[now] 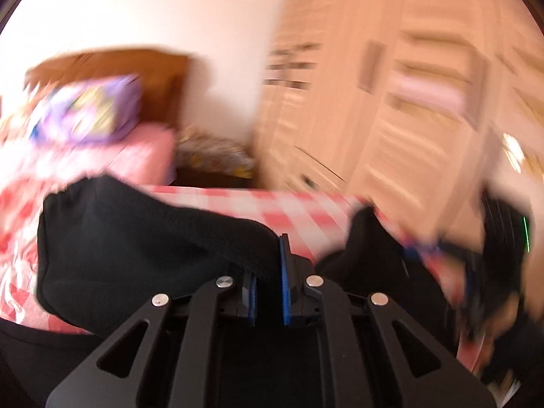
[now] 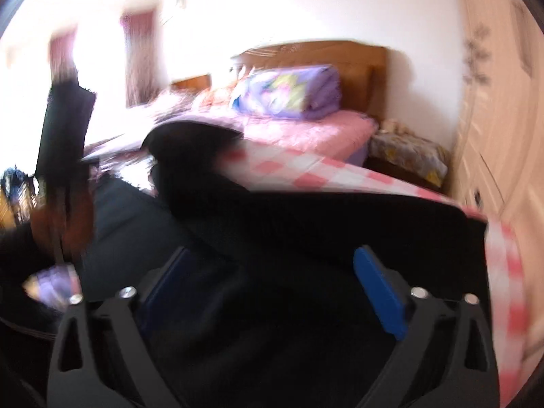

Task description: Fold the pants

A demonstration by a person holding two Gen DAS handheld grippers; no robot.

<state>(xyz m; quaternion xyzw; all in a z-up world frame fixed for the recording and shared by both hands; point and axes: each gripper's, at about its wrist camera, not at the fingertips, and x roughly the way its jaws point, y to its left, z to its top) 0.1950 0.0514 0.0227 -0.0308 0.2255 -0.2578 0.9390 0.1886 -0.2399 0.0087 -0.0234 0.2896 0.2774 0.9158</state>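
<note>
The black pants (image 1: 136, 238) lie on a red-and-white checked cloth (image 1: 289, 210). My left gripper (image 1: 268, 282) is shut on a fold of the pants, which drapes over its blue pads and bulges up to the left. In the right wrist view the pants (image 2: 306, 238) spread across the checked cloth (image 2: 340, 170). My right gripper (image 2: 272, 292) is open, its blue pads (image 2: 380, 299) wide apart just over the black fabric. The other gripper shows blurred at the far right of the left wrist view (image 1: 499, 255) and at the left of the right wrist view (image 2: 64, 142).
A bed with pink bedding (image 2: 323, 129), a folded purple quilt (image 2: 289, 91) and a wooden headboard (image 2: 340, 54) stands behind. A small covered stand (image 2: 408, 156) sits beside it. Pale wardrobe doors (image 1: 408, 102) fill the right. Both views are motion-blurred.
</note>
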